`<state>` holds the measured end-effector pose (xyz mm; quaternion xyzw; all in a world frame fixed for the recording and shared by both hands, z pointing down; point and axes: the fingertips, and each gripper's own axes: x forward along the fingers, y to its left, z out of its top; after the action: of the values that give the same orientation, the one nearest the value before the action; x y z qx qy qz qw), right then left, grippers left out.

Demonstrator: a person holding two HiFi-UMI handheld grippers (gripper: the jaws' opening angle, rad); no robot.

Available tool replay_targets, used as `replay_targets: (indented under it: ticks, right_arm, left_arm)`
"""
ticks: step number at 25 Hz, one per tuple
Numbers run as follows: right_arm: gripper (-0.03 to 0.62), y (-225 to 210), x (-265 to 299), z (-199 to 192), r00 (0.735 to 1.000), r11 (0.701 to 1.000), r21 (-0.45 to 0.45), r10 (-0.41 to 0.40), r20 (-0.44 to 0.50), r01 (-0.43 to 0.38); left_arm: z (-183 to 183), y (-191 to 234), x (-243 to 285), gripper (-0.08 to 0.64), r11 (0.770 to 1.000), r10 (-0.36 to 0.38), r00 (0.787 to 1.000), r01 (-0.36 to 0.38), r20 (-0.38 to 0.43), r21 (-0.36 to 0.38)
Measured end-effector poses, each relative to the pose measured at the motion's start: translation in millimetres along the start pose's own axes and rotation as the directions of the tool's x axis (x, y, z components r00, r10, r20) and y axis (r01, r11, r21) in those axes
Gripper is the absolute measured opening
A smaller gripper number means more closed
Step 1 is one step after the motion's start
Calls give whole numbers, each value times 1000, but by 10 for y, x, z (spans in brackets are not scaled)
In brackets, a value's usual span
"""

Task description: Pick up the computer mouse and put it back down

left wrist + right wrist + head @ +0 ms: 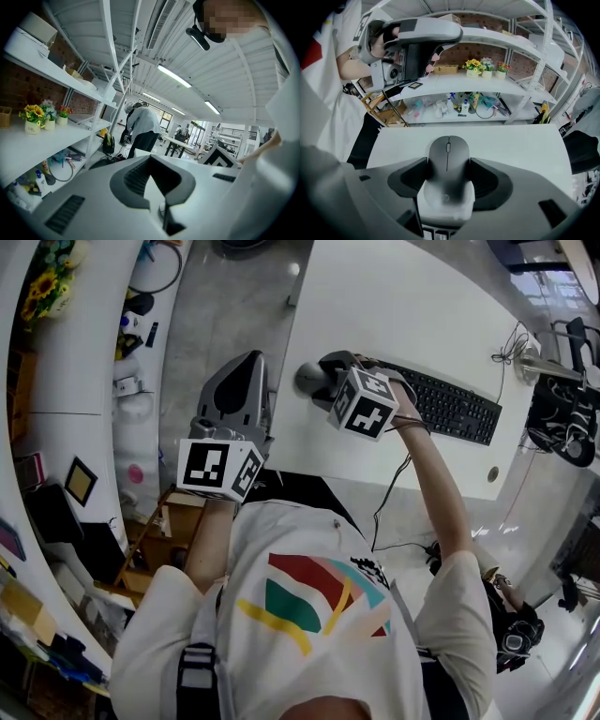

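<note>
A grey computer mouse (pixel 448 157) sits between the jaws of my right gripper (pixel 448 173), whose dark pads press on both of its sides. From the head view the mouse (pixel 307 379) is at the left end of the white table (pixel 394 306), with the right gripper (pixel 321 376) shut on it. Whether it rests on the table or hangs just above it, I cannot tell. My left gripper (pixel 249 360) is held up in the air left of the table's edge, its jaws (pixel 151 159) shut with nothing between them.
A black keyboard (pixel 450 407) lies just right of the mouse. White shelves (pixel 487 79) with flower pots (pixel 474 65) and small clutter stand beyond the table's left end. A person (pixel 140 129) bends over farther off in the room. A cable (pixel 511 348) lies by the table's far right.
</note>
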<state>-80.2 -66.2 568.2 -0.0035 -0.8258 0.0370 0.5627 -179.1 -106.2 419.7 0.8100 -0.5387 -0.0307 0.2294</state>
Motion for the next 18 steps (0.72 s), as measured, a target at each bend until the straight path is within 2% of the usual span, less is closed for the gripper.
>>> replay_targets:
  ticks: [3,6,8,10,12,14,15,18]
  right_arm:
    - [292,-31,-26,13,999,999,27,-21,24,20]
    - [293,-129,-158,83,991,991,111,-82,102,71]
    - [292,-226,-348,129,973,972,196,-161,165,127]
    - [291,-294,-584,141,946,938,294,-248,210,181]
    - [293,-332,-858,119,910,886,409,-336,243,218]
    - [292,-389,-1208,38,856,807,530,-447,259,261]
    - [292,-419,-1413,-28,818,756,591,-511,264,282]
    - [291,-403,-2073,-308,670,592,743,-692,270,312]
  left_arm:
    - [52,6,-11,44,1000,5,1000,-5,6,6]
    - [130,-30,-5,44,1000,-6,1000,6,13,22]
    - [189,-94,13,44,999,-28,999,27,15,38]
    - [254,-186,17,44,997,-52,999,51,16,51]
    - [324,-303,38,44,994,-82,997,81,14,67]
    - [412,-467,151,44,986,-138,990,137,11,94]
    - [461,-576,235,44,979,-175,984,173,9,110]
    - [579,-1021,447,44,949,-277,961,274,1,156]
